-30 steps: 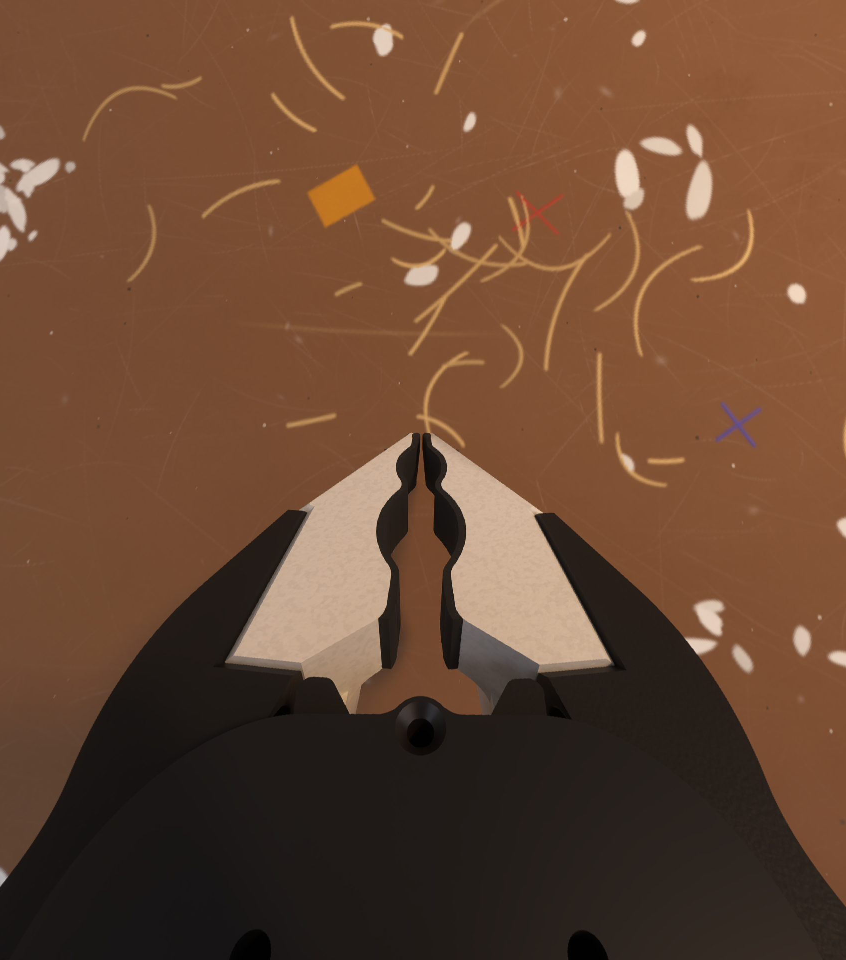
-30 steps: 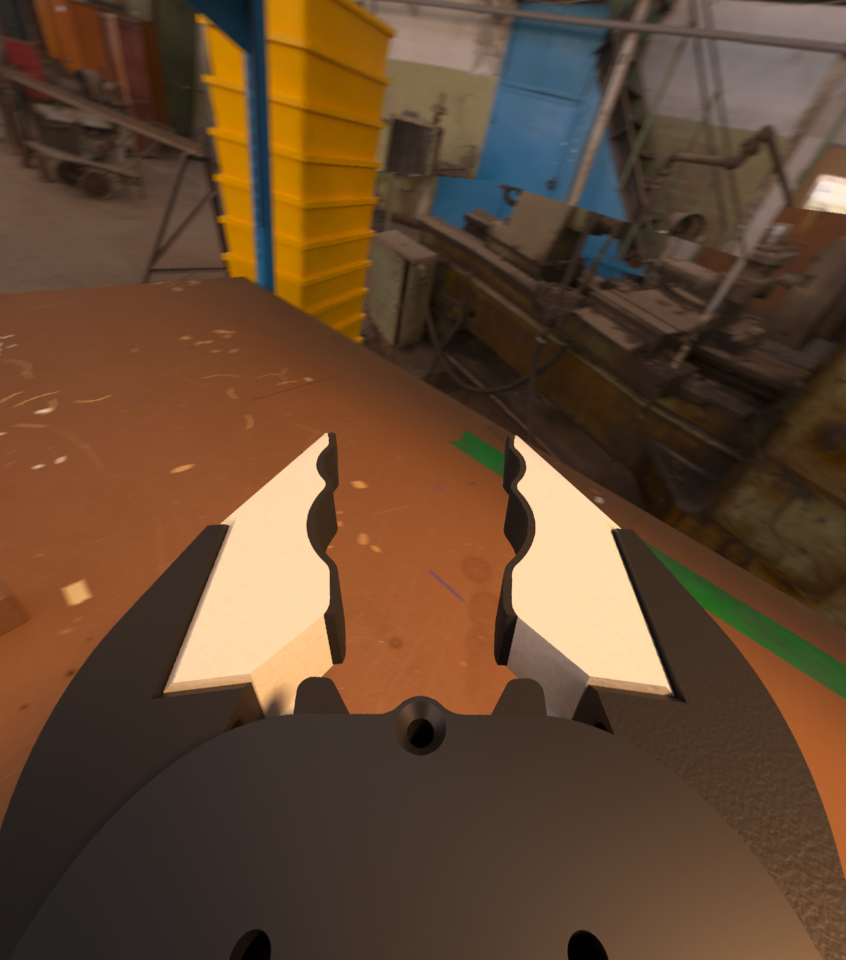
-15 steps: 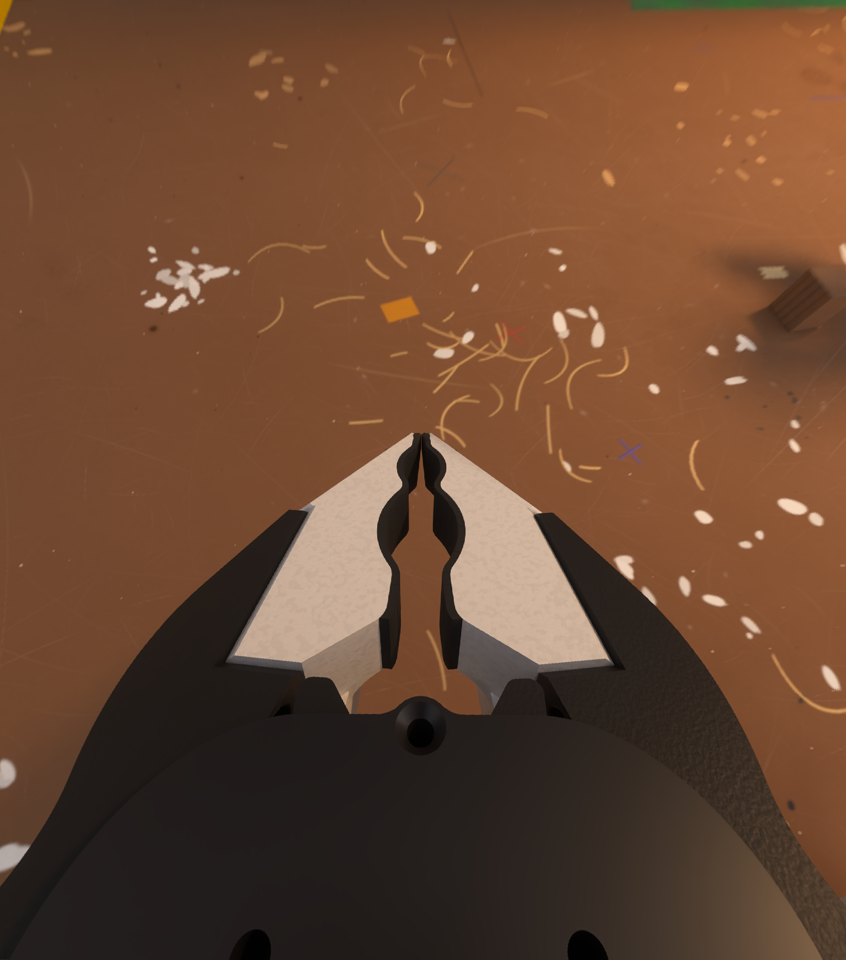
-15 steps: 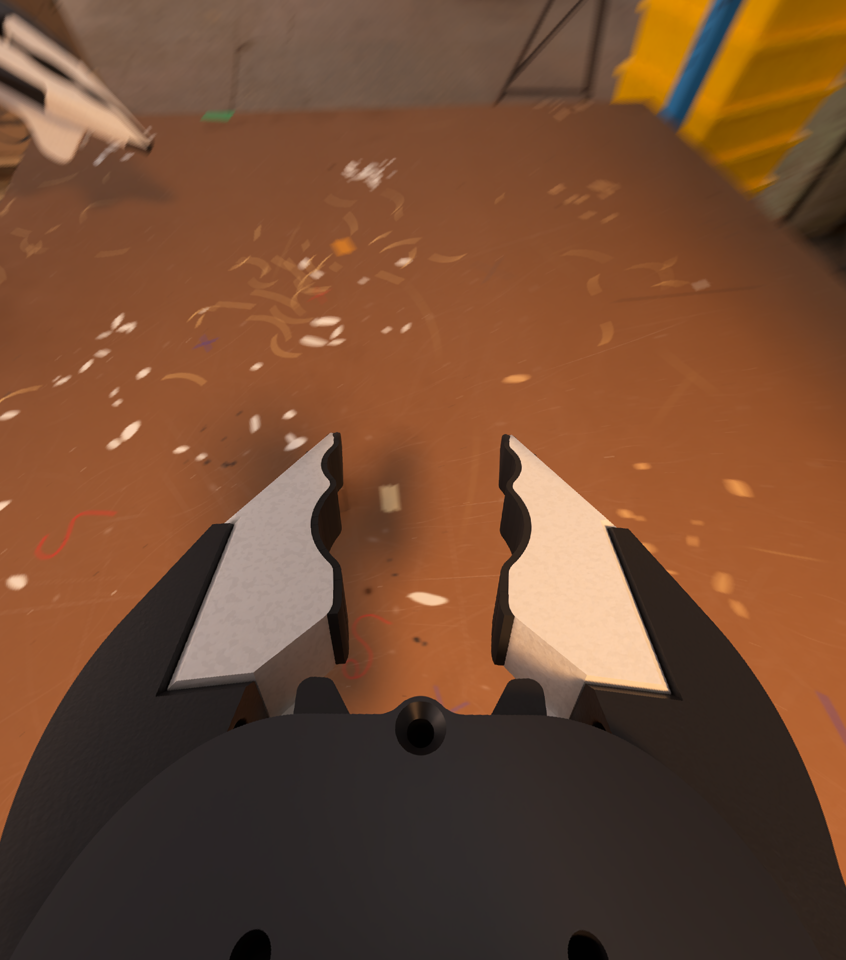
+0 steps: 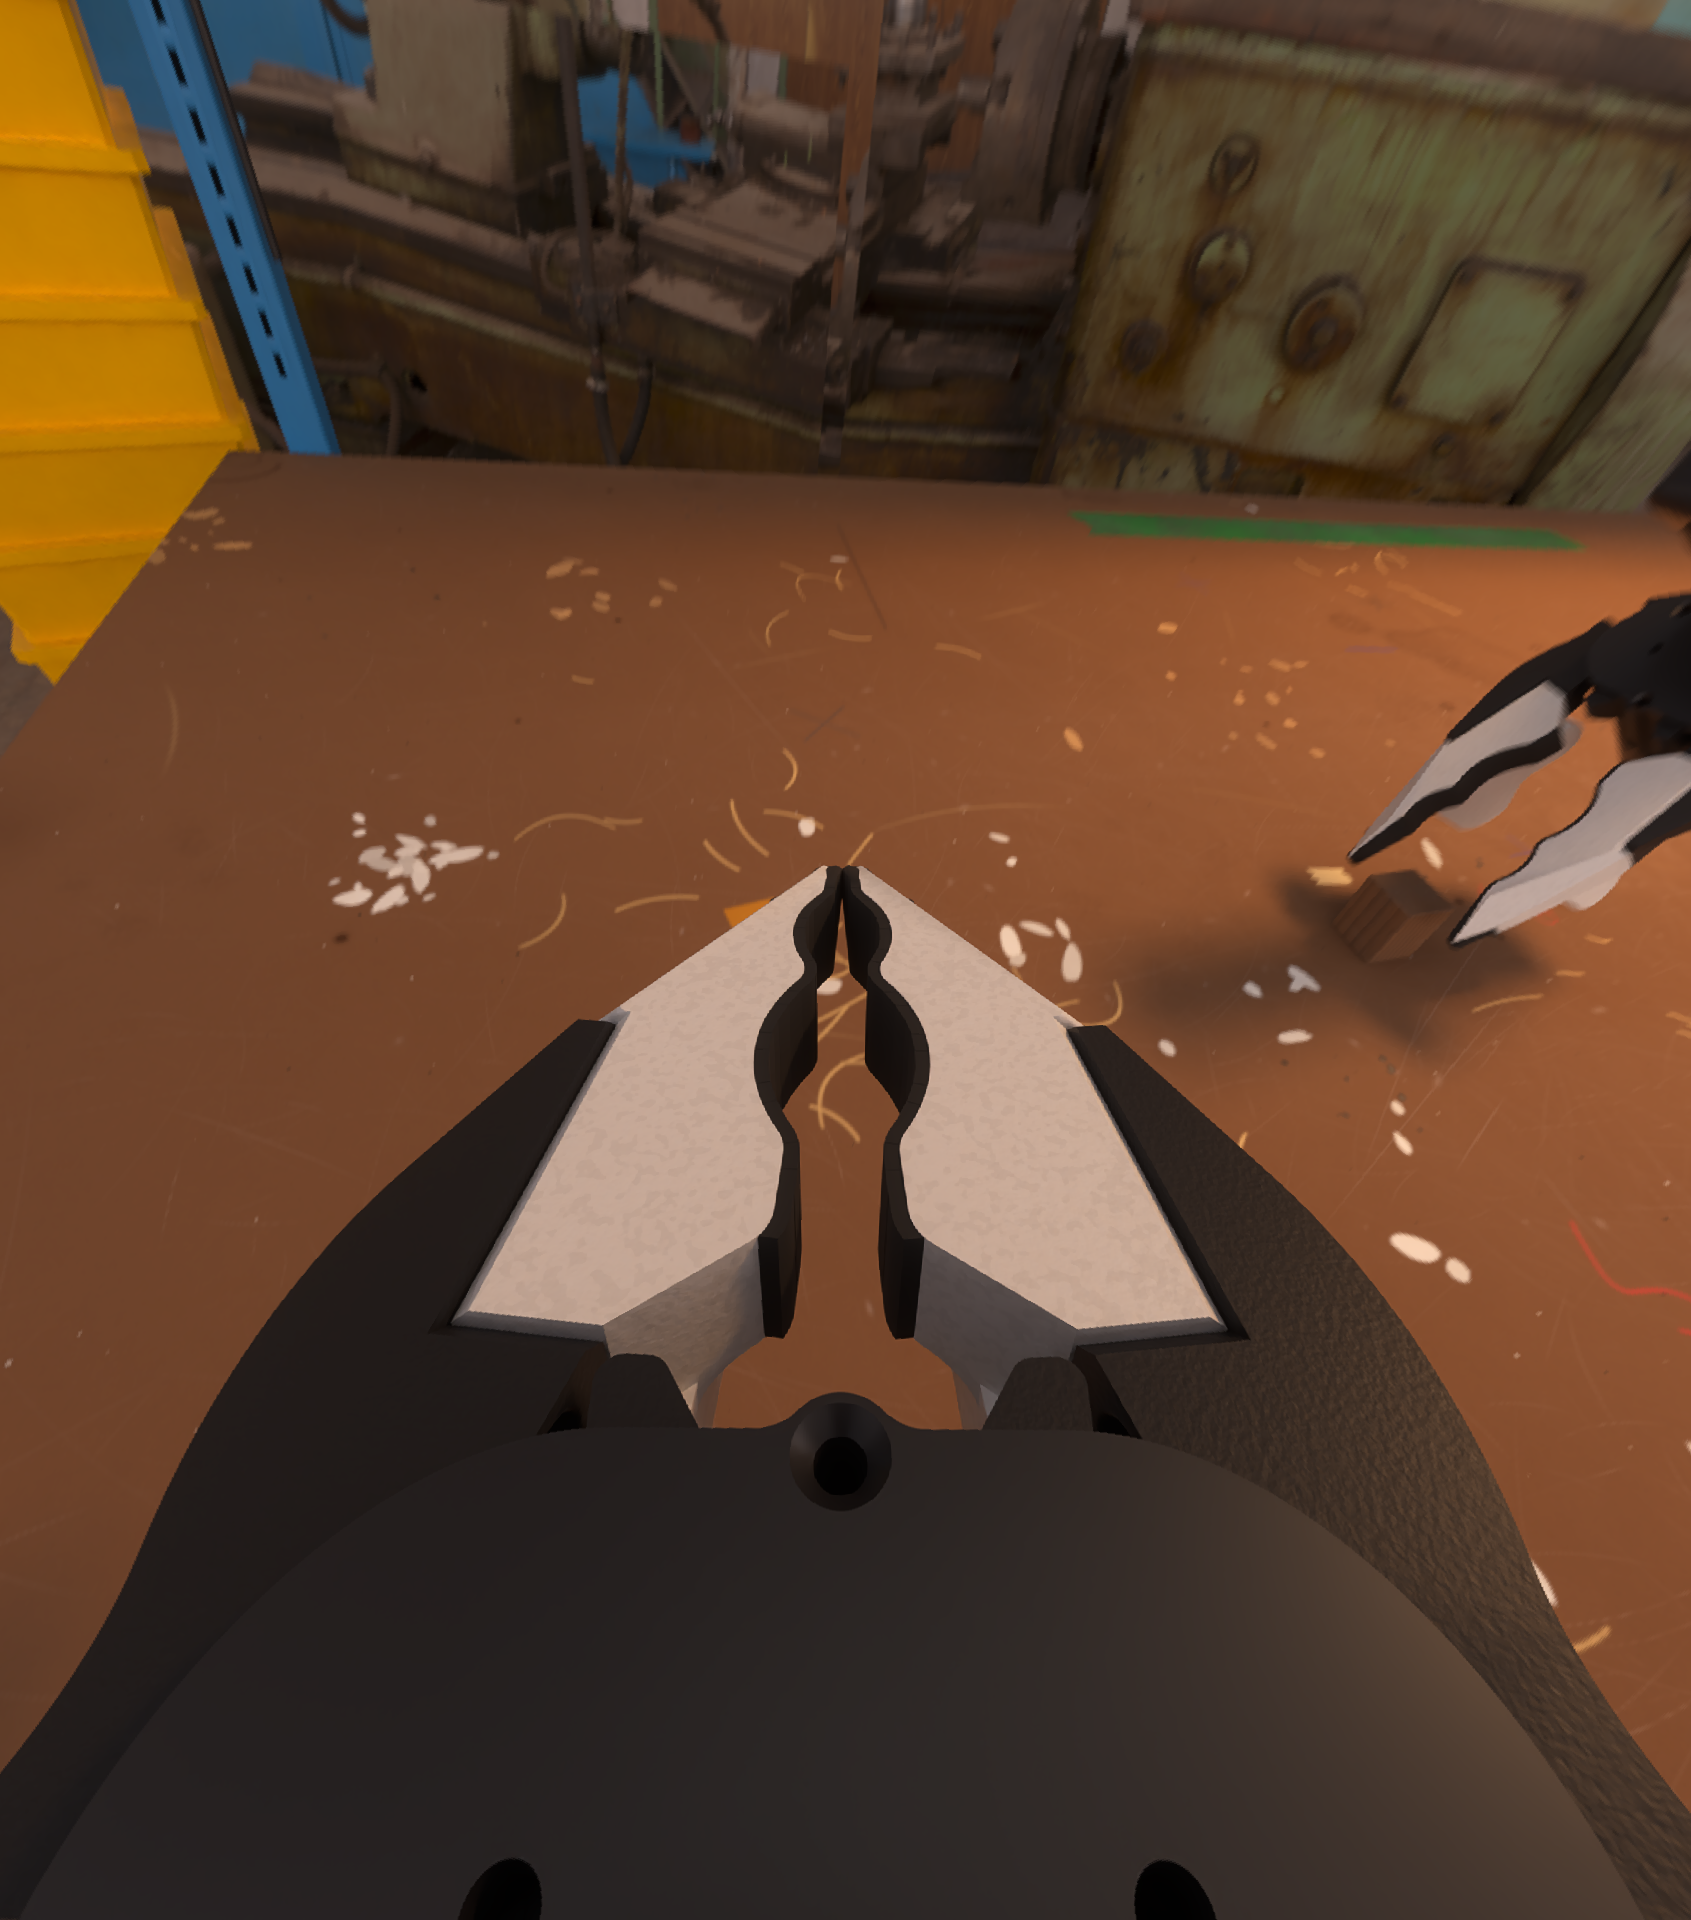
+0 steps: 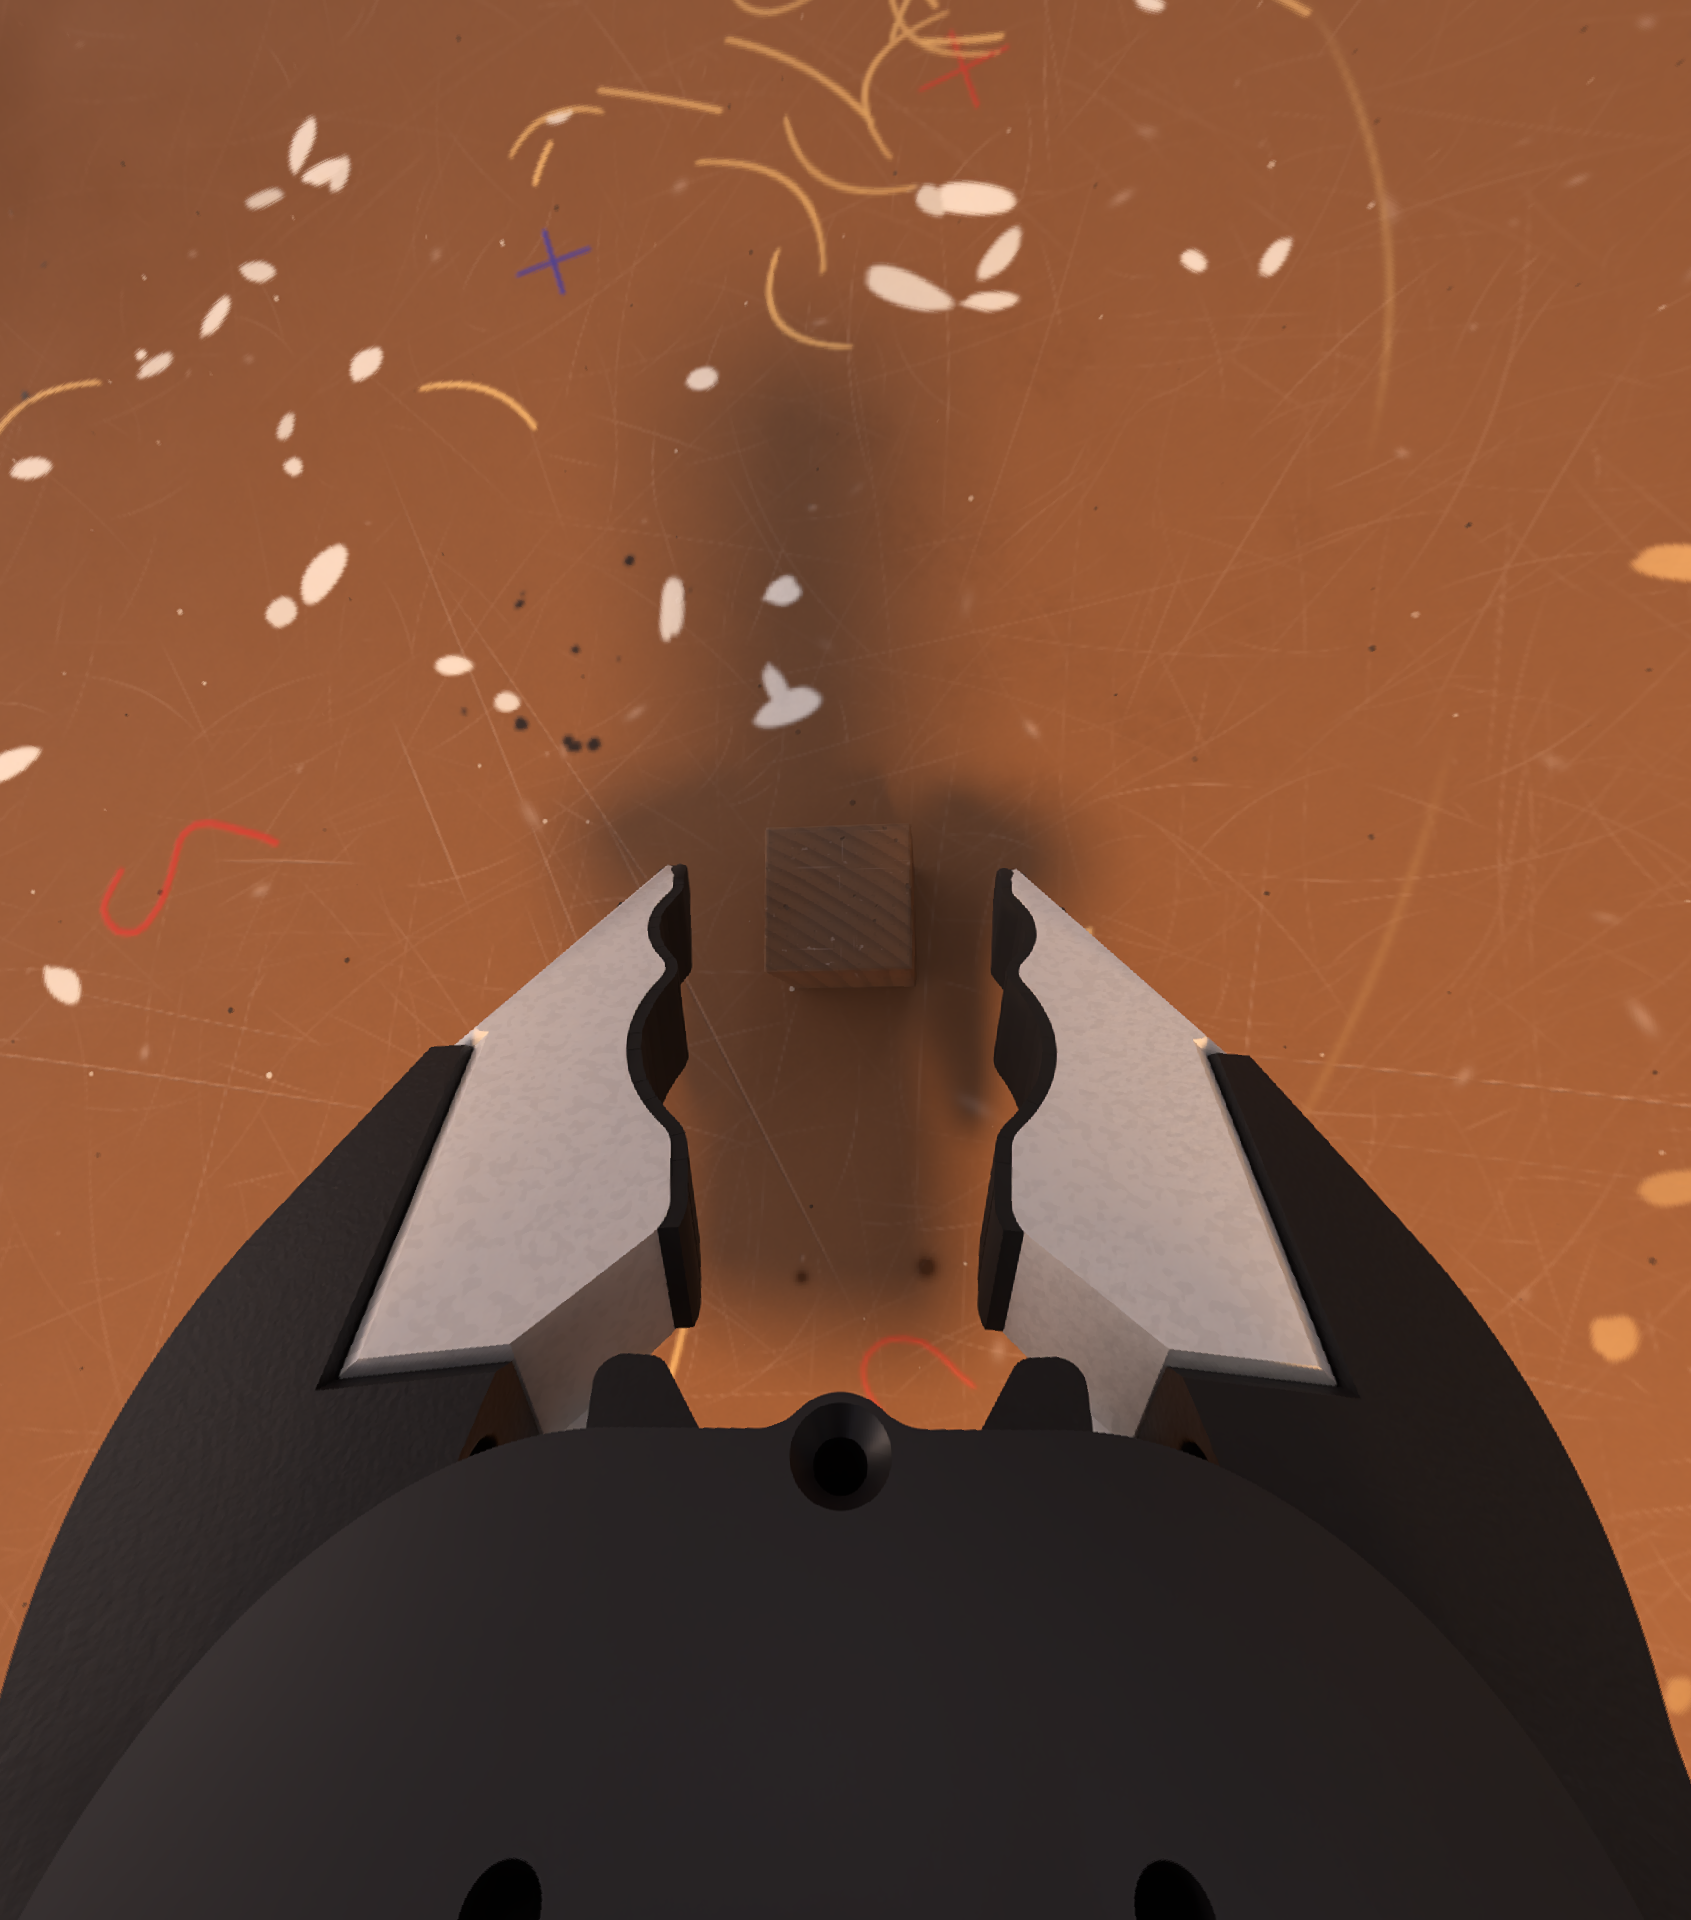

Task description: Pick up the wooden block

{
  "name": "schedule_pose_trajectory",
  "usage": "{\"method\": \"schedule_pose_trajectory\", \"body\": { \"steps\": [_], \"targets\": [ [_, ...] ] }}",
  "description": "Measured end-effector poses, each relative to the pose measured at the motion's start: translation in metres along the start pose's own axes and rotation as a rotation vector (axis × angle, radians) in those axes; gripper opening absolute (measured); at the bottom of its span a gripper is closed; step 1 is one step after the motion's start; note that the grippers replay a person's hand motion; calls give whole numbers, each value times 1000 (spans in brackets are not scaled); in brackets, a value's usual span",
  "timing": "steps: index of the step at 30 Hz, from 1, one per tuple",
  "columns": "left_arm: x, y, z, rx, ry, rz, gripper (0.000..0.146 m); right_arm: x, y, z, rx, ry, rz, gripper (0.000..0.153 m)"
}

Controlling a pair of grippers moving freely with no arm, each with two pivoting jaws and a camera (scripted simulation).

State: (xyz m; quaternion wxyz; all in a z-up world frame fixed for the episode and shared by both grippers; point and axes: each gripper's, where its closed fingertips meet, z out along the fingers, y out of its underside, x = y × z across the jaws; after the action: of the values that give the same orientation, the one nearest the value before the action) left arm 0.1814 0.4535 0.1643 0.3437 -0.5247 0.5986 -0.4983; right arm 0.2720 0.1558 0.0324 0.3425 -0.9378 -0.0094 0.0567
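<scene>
A small dark wooden block (image 6: 838,904) lies on the brown table (image 6: 1340,831). My right gripper (image 6: 839,883) is open, pointing down at it, with the block between and just beyond its two fingertips, not touched. The left wrist view shows the same block (image 5: 1381,916) at the right, under the open right gripper (image 5: 1404,899). My left gripper (image 5: 841,873) is shut and empty, hovering over the table's middle, well to the left of the block.
The table (image 5: 405,1039) is strewn with flat wood shavings, pale flecks and pen marks. A green tape strip (image 5: 1329,532) runs along its far edge. Yellow stacked bins (image 5: 20,312) and a blue post (image 5: 217,208) stand beyond the left corner, old machinery (image 5: 924,260) behind.
My right gripper has swung round and come down over the block, still open. My left gripper has tilted up and drawn back, so the far edge and the right gripper now show.
</scene>
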Motion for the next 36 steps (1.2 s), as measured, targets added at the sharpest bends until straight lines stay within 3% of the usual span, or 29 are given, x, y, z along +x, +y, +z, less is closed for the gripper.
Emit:
{"method": "schedule_pose_trajectory", "body": {
  "steps": [7,10,20,27,31,36],
  "targets": [
    [7,-37,-15,151,69,-22,0,-2,10,8,-35,-31,7,47],
    [15,-51,-21,203,117,-23,0,-2,10,8,-26,-46,11,31],
    [64,-65,-10,255,269,14,0,-8,5,0,28,-91,25,31],
    [116,-75,12,314,403,57,0,-2,-30,-39,213,-101,53,31],
    [157,-85,24,432,480,137,0,11,-60,-74,331,-70,63,31],
    [196,-59,33,486,555,194,0,16,-105,-114,482,-57,45,31]
  ]
}}
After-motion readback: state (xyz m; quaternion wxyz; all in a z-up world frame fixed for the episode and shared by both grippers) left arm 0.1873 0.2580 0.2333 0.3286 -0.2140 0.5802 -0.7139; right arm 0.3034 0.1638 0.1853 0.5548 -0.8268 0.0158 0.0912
